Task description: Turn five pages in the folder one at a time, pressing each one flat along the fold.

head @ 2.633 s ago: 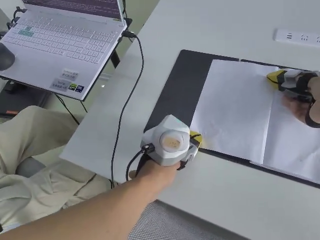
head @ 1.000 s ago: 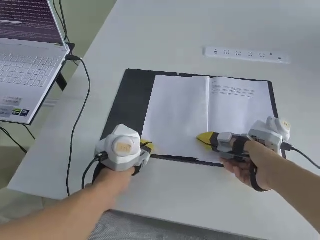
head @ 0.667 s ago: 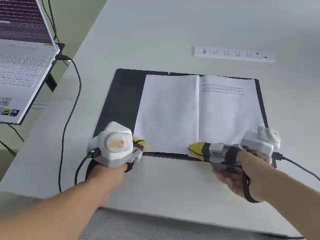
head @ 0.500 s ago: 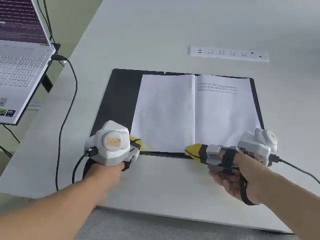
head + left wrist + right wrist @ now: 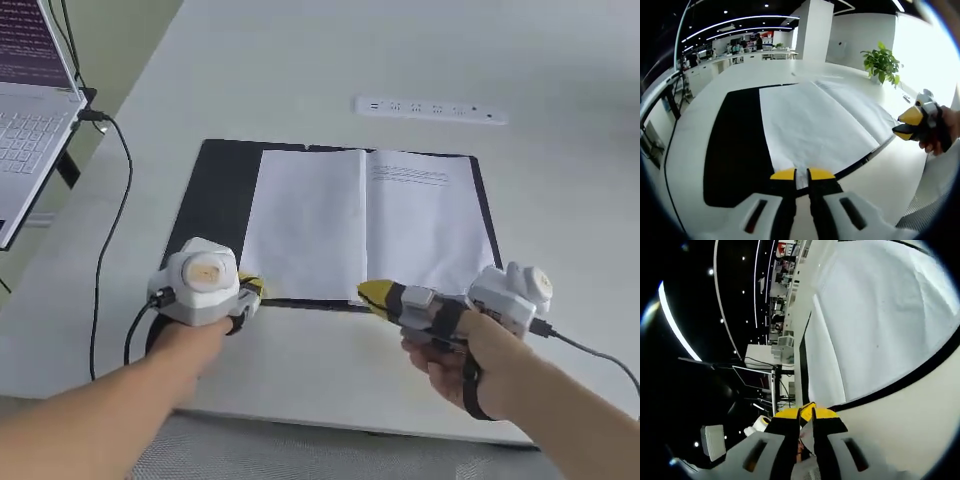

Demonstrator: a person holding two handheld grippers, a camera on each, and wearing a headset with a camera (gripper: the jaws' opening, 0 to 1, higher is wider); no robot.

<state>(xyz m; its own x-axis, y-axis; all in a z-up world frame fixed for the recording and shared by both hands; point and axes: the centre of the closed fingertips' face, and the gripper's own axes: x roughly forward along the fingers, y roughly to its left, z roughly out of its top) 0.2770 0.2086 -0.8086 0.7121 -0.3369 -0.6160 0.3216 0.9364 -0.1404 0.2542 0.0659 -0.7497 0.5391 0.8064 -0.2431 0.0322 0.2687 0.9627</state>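
Observation:
An open folder with a black cover [image 5: 215,200] lies flat on the white table. Its blank left page [image 5: 305,220] and faintly printed right page [image 5: 420,230] meet at the fold [image 5: 364,220]. My left gripper [image 5: 248,290] is shut, its tips at the lower left corner of the left page; its own view has the yellow tips [image 5: 801,174] right at that page's bottom edge. My right gripper [image 5: 368,292] is shut and lies at the bottom end of the fold, on the folder's lower edge. It enters the left gripper view [image 5: 902,125] from the right. In its own view the jaws [image 5: 806,412] stand together.
A white power strip [image 5: 430,110] lies beyond the folder. A laptop [image 5: 25,120] stands at the far left, with a black cable [image 5: 110,220] running down the table's left side. The table's front edge is just behind both hands.
The right gripper has run down the fold from near its top to its bottom end. The left gripper has stayed at the left page's lower corner. The head camera has shifted.

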